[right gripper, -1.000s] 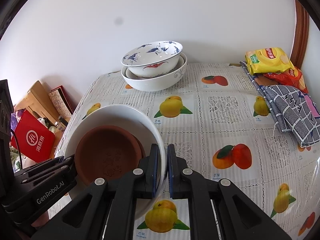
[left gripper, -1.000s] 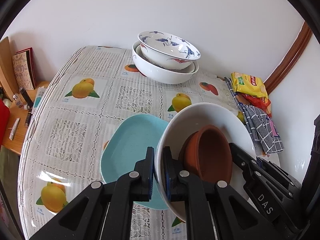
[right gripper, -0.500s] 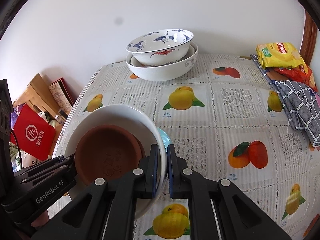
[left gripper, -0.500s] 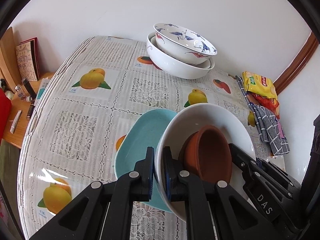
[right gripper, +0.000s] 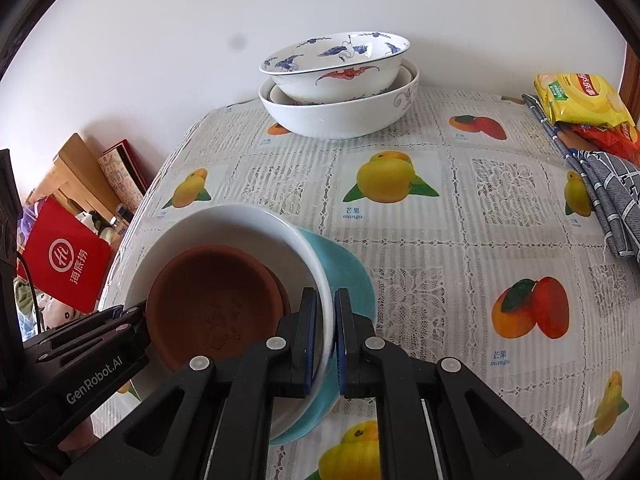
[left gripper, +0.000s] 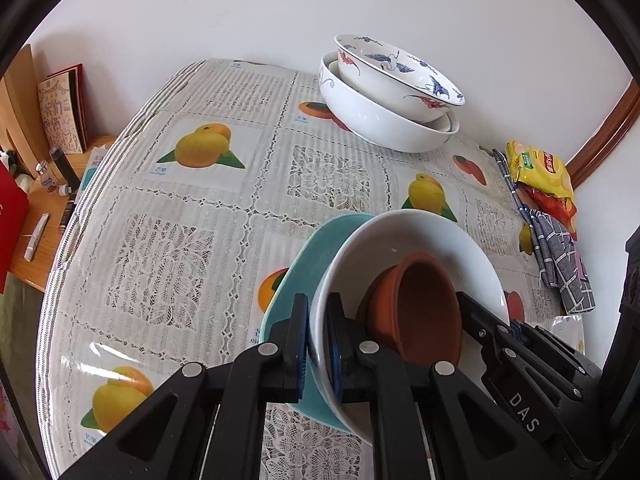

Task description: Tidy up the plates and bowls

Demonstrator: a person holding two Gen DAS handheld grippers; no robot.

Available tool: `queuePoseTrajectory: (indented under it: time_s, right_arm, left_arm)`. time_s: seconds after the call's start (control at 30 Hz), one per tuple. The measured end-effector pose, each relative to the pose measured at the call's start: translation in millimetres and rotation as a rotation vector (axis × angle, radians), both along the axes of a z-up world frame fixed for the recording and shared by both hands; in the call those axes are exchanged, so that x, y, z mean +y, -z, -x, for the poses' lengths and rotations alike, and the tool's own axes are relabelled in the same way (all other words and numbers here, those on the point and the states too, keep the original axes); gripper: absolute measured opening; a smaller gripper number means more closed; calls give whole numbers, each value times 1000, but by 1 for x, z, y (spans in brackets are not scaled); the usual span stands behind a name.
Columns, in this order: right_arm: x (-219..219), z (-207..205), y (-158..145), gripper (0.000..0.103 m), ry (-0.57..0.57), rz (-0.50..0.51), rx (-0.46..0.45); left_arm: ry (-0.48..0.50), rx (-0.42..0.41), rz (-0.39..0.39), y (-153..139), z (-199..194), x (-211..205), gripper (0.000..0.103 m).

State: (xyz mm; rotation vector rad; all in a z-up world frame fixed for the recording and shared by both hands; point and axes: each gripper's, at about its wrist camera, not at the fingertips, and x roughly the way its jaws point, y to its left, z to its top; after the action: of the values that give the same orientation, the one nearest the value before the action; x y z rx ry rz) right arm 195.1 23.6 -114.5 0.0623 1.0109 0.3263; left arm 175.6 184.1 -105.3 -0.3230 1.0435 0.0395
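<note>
Both grippers hold one white bowl (left gripper: 416,240) by opposite rims, above the table. My left gripper (left gripper: 318,344) is shut on its left rim. My right gripper (right gripper: 325,340) is shut on the right rim of the same bowl (right gripper: 240,224). A brown clay bowl (left gripper: 420,308) lies inside it, also seen in the right wrist view (right gripper: 212,300). A teal plate (left gripper: 304,276) lies on the table just beneath, also in the right wrist view (right gripper: 344,268). A stack of patterned white bowls (left gripper: 384,96) stands at the back, seen too in the right wrist view (right gripper: 336,84).
The table has a fruit-print lace cloth (right gripper: 440,220). Snack packets (right gripper: 580,100) and a checked grey cloth (right gripper: 612,196) lie at the right edge. A lower side table with books and a red bag (right gripper: 64,260) stands off the left edge.
Both grippers have carried the white bowl with the clay bowl forward and to the right. The stacked bowls look closer, and more of the teal plate shows beneath.
</note>
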Motion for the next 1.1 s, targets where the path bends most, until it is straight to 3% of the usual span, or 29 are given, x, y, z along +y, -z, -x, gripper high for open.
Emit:
queuePoseTrajectory:
  time_s: [0.43, 0.57, 1.1]
  right_arm:
    - [3, -8, 9, 10, -34, 18, -6]
    - [5, -7, 8, 11, -60, 47, -23]
    - [-13, 18, -11, 31, -60, 44, -60]
  left_arm:
    - [1, -3, 11, 10, -9, 5, 10]
    - [23, -19, -31, 9, -8, 0, 10]
    - [10, -30, -48, -11, 18, 0, 23]
